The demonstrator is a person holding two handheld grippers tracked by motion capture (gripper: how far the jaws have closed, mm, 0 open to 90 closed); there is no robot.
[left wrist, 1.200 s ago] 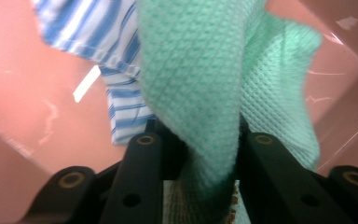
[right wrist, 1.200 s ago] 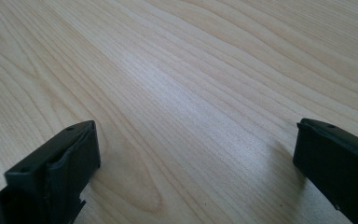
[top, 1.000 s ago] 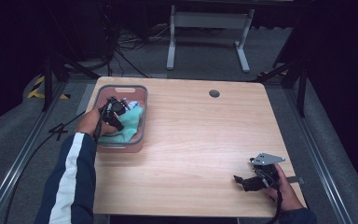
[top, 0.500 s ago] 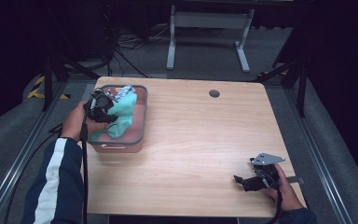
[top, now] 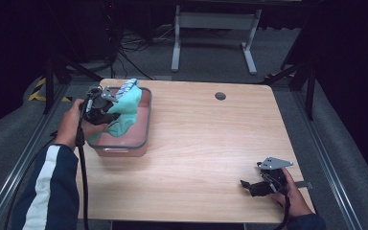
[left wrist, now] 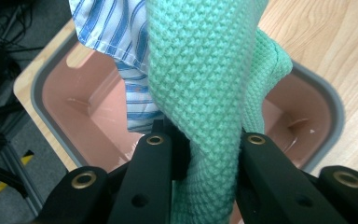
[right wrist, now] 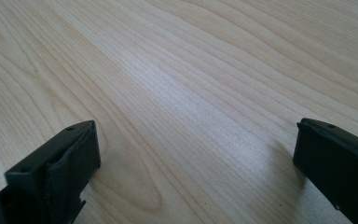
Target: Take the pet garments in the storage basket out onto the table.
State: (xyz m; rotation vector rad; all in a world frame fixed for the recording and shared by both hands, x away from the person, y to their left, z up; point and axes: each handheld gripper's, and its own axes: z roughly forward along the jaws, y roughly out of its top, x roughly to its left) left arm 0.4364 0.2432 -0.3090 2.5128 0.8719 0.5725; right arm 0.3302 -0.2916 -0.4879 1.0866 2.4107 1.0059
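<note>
My left gripper (top: 106,114) is shut on a mint-green knitted cloth (top: 124,108), lifted partly out of a pink tub with a grey rim (top: 144,125) at the table's left. In the left gripper view the green cloth (left wrist: 200,88) is pinched between the two black jaws, and a blue-and-white striped cloth (left wrist: 116,42) hangs with it over the tub (left wrist: 51,60). The striped cloth (top: 126,87) peeks above the green one in the high view. My right gripper (top: 250,187) rests low at the table's front right, open, with bare wood between its jaws in the right gripper view.
The wooden table (top: 211,139) has a dark round cable hole (top: 220,96) near its far edge. A white metal stand (top: 211,28) sits on the grey floor beyond. The left gripper's cable (top: 82,182) trails down past the sleeve.
My left gripper has risen and shifted toward the tub's left side, pulling the green cloth and striped cloth up out of the tub. The right gripper has stayed put.
</note>
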